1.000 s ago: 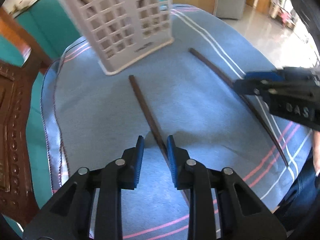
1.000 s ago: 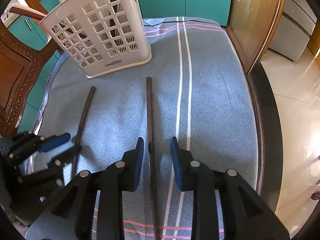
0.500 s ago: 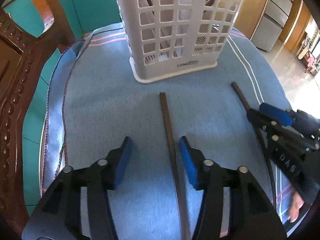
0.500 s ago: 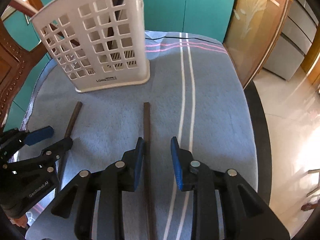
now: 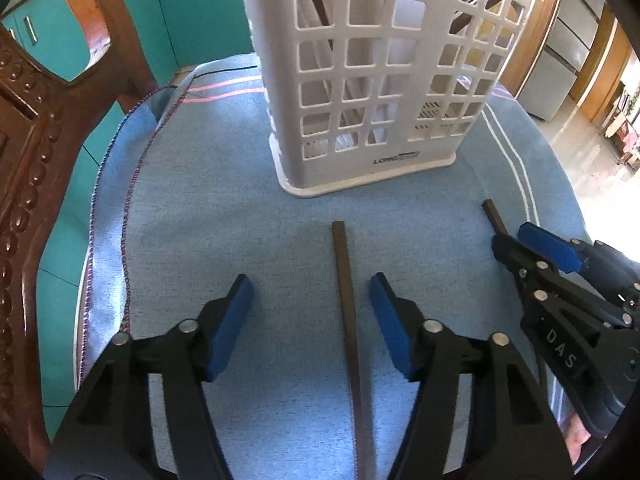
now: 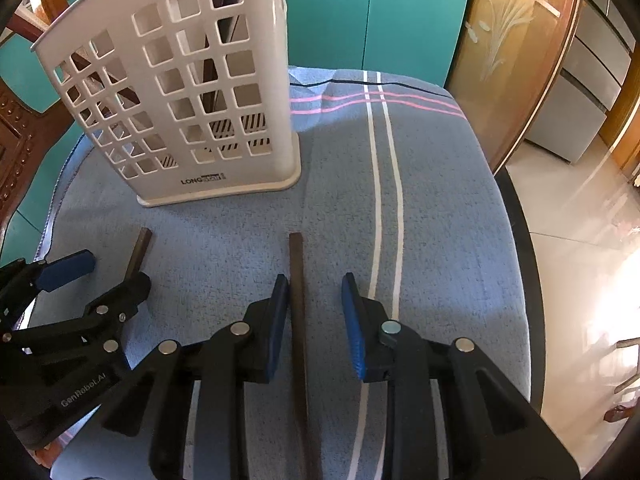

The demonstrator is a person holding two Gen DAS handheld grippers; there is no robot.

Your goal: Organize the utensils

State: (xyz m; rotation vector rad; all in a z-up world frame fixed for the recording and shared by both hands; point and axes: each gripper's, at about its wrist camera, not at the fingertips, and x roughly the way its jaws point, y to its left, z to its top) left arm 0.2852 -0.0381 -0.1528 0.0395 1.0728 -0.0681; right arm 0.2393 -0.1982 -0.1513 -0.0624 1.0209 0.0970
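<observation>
Left wrist view, both grippers' jaws released, each straddling 1 chopstick (image 5: pixel 347 304), tips cut off.

Left hand-held gripper (image 5: pixel 310 312) and right hand-held gripper (image 6: pixel 315 312), jaws apart

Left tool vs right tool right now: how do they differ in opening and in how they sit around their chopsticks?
1. The left tool is spread wide; the right tool is open but narrower.
2. The left dark brown wooden chopstick lies nearer the left tool's right-hand pad; the right dark brown wooden chopstick sits close against the right tool's left-hand pad.

Shared: both are open, each straddling a chopstick flat on the blue striped cloth.
</observation>
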